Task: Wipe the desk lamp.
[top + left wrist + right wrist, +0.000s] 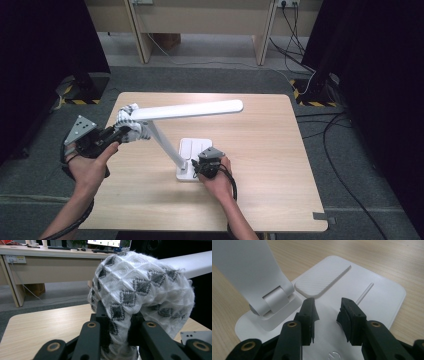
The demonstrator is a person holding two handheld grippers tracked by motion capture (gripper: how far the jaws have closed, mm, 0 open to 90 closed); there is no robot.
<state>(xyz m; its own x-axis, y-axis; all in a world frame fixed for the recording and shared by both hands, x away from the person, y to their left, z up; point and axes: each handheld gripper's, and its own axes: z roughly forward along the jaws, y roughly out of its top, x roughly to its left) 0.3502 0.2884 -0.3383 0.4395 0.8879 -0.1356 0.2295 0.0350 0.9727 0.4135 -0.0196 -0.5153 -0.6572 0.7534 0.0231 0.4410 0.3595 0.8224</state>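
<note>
The left gripper (pixel 120 337) is clenched on a fold of the knitted cloth (pixel 140 287), white with grey diamonds; the fabric is pinched between the two black jaws and bulges out above them. The cloth is draped over the lamp (pixel 186 111) at the elbow joint, where the long light bar meets the slanted arm, at the end of the bar nearest the left hand (pixel 90 167). The right gripper (pixel 327 315) has its jaws parted with nothing between the pads; it rests tips-down on the lamp's flat white base (pixel 372 297), just beside the hinge at the foot of the arm, apparently steadying the lamp. Judged status: the grasp on the cloth is secured and the base is braced, but the cloth remains wrapped around the joint, so either pulling it free or seating it fully is the part left; the frames do not settle which direction the work runs. The lamp stands near the middle of the table (pixel 260 200), base toward the person, bar running level across it. Count: one lamp, one cloth, two grippers, one table. Beyond the table, cables (pixel 295 25) lie on the floor near a wooden desk (pixel 200 20).
</note>
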